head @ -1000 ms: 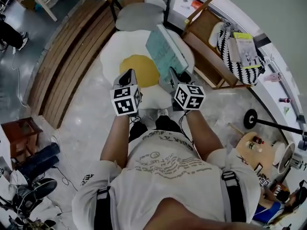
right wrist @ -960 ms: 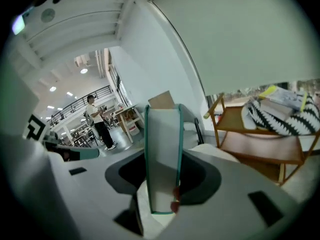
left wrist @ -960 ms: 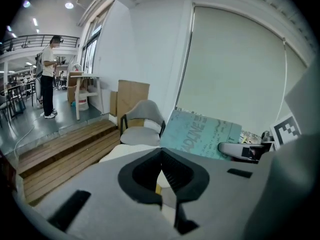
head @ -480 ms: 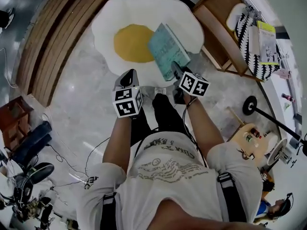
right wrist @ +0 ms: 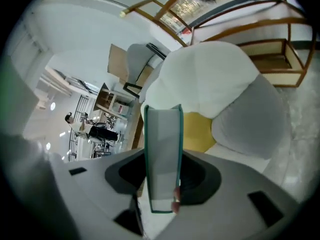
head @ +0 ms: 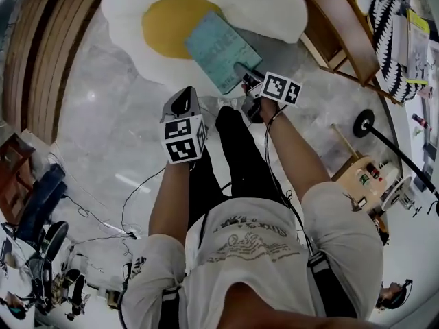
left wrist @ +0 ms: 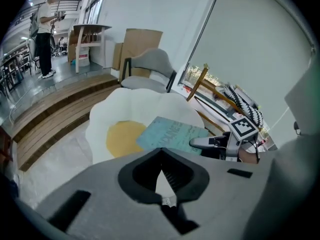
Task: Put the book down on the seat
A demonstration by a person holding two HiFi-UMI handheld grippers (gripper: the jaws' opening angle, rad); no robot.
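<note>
Right gripper (head: 243, 74) grasps the teal book (head: 218, 46) over the near edge of the egg-shaped seat (head: 274, 9). It is judged not yet laid down or released. Left gripper (head: 182, 103) is clenched and empty.

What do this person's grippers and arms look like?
The left gripper and right gripper are grey, each carrying a white cube with black square markers. A thin black cable runs from the right one. The person wears a white short-sleeved T-shirt and dark shoulder straps.

Fried-egg cushion seat (head: 274, 5) flat on the pale marble floor (head: 103, 129)
</note>
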